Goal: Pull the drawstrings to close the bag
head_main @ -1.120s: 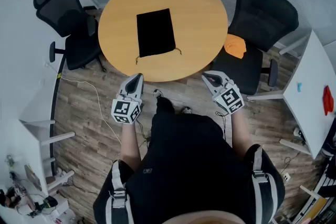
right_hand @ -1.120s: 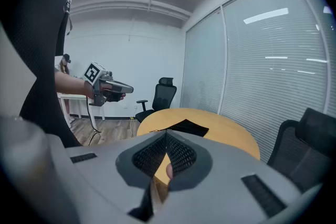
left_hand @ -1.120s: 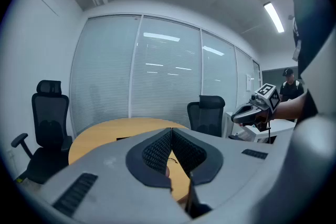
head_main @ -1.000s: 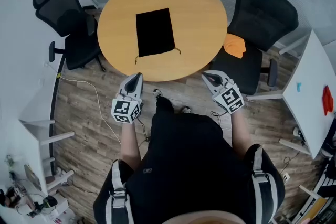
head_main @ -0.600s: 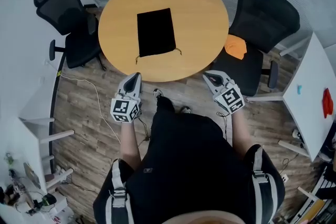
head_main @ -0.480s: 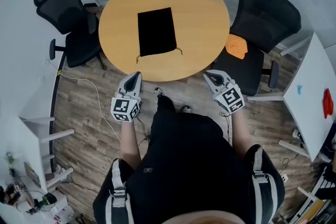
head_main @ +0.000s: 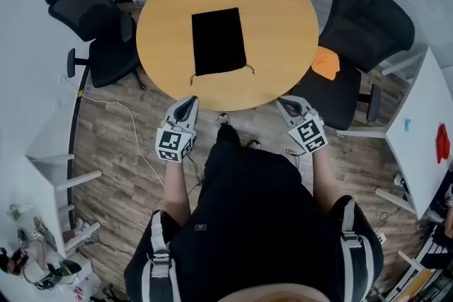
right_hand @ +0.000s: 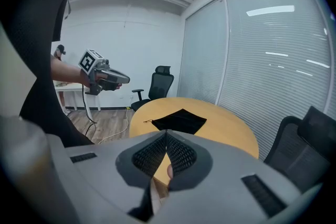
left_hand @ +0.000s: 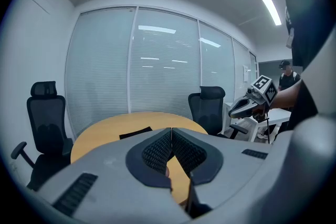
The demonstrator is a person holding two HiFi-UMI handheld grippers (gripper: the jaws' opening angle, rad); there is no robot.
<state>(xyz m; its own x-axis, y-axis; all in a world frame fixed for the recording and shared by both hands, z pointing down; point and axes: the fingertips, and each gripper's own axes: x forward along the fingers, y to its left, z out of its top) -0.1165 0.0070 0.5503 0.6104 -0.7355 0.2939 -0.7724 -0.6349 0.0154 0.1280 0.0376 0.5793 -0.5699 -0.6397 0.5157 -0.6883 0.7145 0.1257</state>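
Observation:
A flat black drawstring bag (head_main: 219, 41) lies on the round wooden table (head_main: 283, 25), its mouth toward me with a thin cord end at each near corner (head_main: 192, 79). The bag also shows in the left gripper view (left_hand: 135, 133) and the right gripper view (right_hand: 179, 121). My left gripper (head_main: 189, 103) hangs just short of the table's near edge, jaws shut and empty. On the other side, my right gripper (head_main: 287, 103) is level with it, also shut with nothing held. Both are well apart from the bag.
A black office chair (head_main: 88, 18) stands left of the table. Another chair (head_main: 361, 39) at the right carries an orange cloth (head_main: 326, 62). A white table (head_main: 425, 131) is at the far right and a cable (head_main: 127, 131) trails over the wood floor.
Both grippers have edged a little forward toward the table's near edge and the view has shifted slightly. The bag has not moved.

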